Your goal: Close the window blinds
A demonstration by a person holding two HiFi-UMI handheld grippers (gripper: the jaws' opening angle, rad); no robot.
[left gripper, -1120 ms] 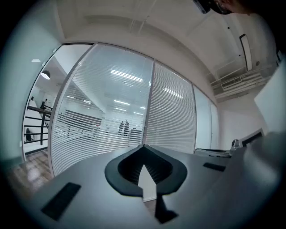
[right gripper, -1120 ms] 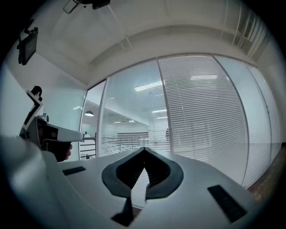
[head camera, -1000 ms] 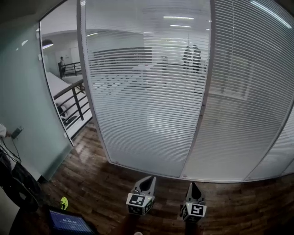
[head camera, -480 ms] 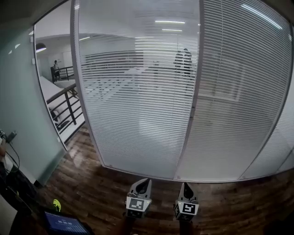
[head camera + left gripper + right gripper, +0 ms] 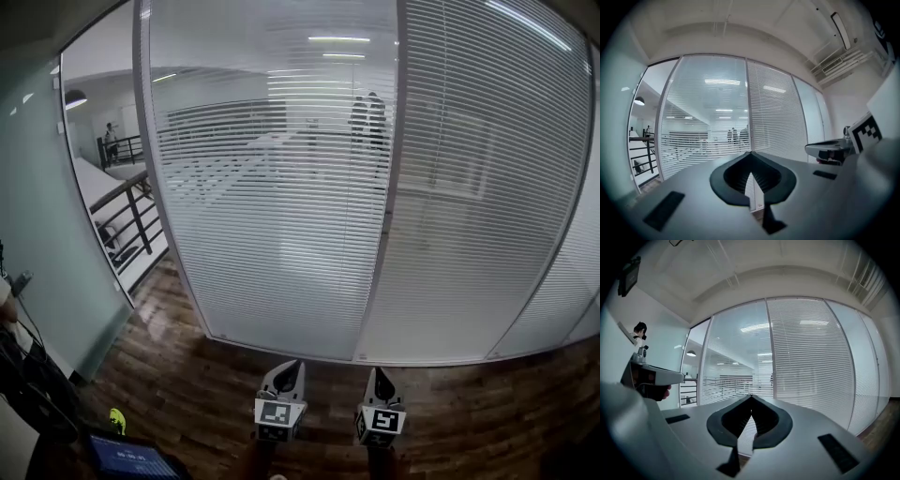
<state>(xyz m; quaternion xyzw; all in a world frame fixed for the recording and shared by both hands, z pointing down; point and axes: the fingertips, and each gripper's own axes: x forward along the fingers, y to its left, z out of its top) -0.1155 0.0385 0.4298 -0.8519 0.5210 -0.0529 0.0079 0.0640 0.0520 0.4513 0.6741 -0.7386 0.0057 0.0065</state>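
White slatted blinds hang behind a curved glass wall. The left blind panel [image 5: 272, 187] has its slats turned open, so the room behind shows through. The right blind panel [image 5: 478, 187] looks denser and mostly opaque. Both panels also fill the left gripper view [image 5: 708, 122] and the right gripper view [image 5: 806, 357]. My left gripper [image 5: 284, 368] and right gripper [image 5: 378, 374] are side by side low in the head view, well short of the glass. Both are shut with nothing between them, seen tip to tip in the left [image 5: 751, 153] and right [image 5: 751, 396] gripper views.
Dark wooden floor [image 5: 187, 384] runs up to the glass. A frosted green partition [image 5: 47, 234] stands at the left, with a black railing [image 5: 131, 216] behind the clear pane. A lit screen [image 5: 131, 459] and cables lie at the lower left. People [image 5: 366, 112] stand beyond the blinds.
The view has drifted, so the glass wall sits a little further left in the frame. Both grippers stay shut and side by side, a little further left and higher in the frame.
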